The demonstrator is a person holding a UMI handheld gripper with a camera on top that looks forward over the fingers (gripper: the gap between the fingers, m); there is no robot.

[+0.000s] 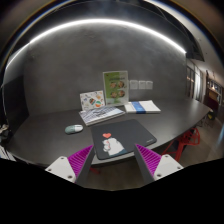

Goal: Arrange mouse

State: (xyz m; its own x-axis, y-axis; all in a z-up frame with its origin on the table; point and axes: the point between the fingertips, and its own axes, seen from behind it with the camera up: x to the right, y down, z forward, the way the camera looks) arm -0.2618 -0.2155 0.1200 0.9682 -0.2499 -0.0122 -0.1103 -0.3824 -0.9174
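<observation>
A small pale mouse (72, 128) lies on the dark table (40, 135), beyond my left finger and to the left of a dark mouse pad (128, 132). The pad carries a white and red picture (110, 146) at its near corner. My gripper (113, 153) is open and holds nothing. It hovers over the near edge of the mouse pad, so the pad's picture shows between the magenta pads (80, 160). The mouse is well apart from both fingers.
Behind the mouse pad lie a printed sheet (93, 101), a booklet (103, 114) and a blue-edged book (143, 106). A green and white card (115, 87) stands upright at the back. Something red (190, 142) sits past the table's right edge.
</observation>
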